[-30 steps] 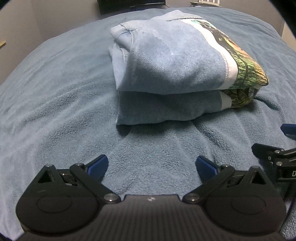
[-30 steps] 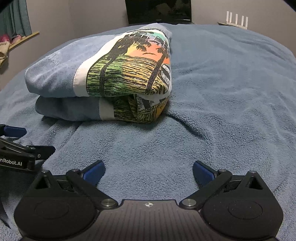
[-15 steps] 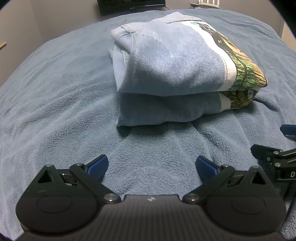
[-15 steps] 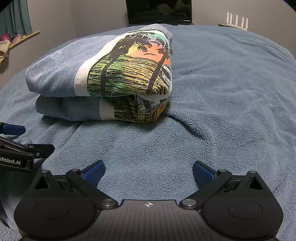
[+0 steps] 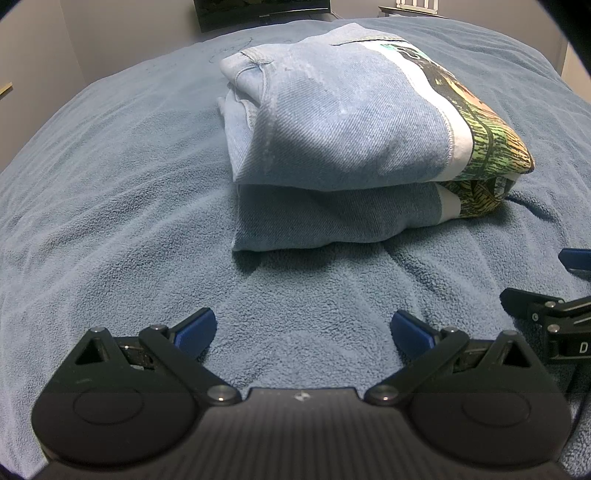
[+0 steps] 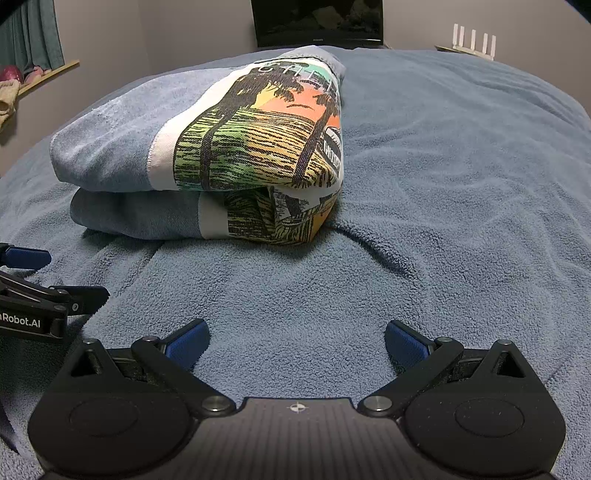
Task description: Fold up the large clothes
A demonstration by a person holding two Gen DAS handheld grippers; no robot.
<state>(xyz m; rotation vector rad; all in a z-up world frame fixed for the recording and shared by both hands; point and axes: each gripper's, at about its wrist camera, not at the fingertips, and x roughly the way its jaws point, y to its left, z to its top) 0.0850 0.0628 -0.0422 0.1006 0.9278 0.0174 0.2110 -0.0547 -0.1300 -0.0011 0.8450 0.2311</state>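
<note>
A light blue sweatshirt (image 5: 332, 147) with a palm-tree sunset print lies folded in a thick two-layer bundle on the blue fleece bedcover (image 5: 110, 221). In the right wrist view the sweatshirt (image 6: 207, 155) shows its printed side. My left gripper (image 5: 301, 330) hovers open over the cover, short of the bundle's near edge, with nothing between its blue pads. My right gripper (image 6: 293, 339) is also open and empty, in front of the printed end. Each gripper shows at the edge of the other's view: the right gripper (image 5: 546, 306) and the left gripper (image 6: 40, 288).
The bedcover (image 6: 461, 184) spreads wide to the right and left of the bundle. A dark screen (image 6: 317, 22) stands beyond the bed's far edge, with a white router (image 6: 472, 42) to its right. A curtain and shelf (image 6: 33, 59) sit at the far left wall.
Both grippers have shifted very slightly; the folded sweatshirt sits a touch lower in the views. Both stay open and the bundle has not moved on the cover.
</note>
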